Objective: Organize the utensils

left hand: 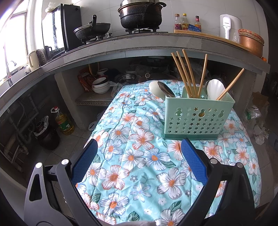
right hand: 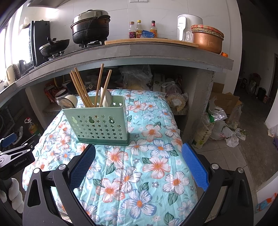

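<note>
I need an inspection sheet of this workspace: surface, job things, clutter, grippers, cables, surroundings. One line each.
Surface: floral quilted cloth covers the table.
Job's things: green utensil holder stands upright; wooden chopsticks and a white spoon inside; a white spoon and a metal spoon show at its left end.
Clutter: nothing seen on the cloth.
Grippers: left gripper open, empty; right gripper open, empty.
Cables: nothing seen.
Surroundings: counter with black pot, wok, sauce bottles; oil bottle on floor.

Matt green plastic utensil holder [left hand: 198,118], bare wooden chopsticks [left hand: 184,73], glossy white spoon [left hand: 214,90], quilted floral cloth [left hand: 139,156]
</note>
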